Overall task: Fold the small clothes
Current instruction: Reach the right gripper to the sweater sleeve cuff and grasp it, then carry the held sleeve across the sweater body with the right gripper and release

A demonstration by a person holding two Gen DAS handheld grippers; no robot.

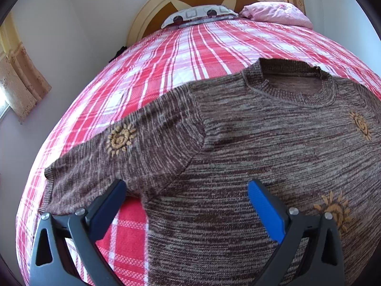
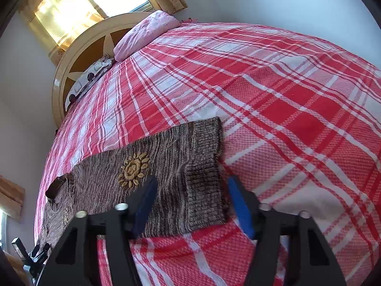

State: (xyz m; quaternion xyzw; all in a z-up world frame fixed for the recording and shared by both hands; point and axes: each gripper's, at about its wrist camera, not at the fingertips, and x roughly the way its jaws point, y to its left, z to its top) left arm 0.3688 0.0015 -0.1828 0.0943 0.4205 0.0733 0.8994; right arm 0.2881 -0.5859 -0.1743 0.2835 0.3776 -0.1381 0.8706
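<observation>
Brown knit sweater (image 1: pixel 262 155) flat on plaid bedspread (image 1: pixel 166 54), neck twd headboard. L gripper (image 1: pixel 187 199) wide above armpit, holding nothing. R gripper (image 2: pixel 190 197) half-wide around sleeve cuff (image 2: pixel 204 171), not pinching. Risk: grabbing bedspread too, dragging it.

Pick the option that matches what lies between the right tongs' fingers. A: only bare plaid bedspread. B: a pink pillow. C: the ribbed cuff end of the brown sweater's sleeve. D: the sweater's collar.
C: in the right wrist view the cuff of the sweater sits between the fingers of the right tongs.
</observation>
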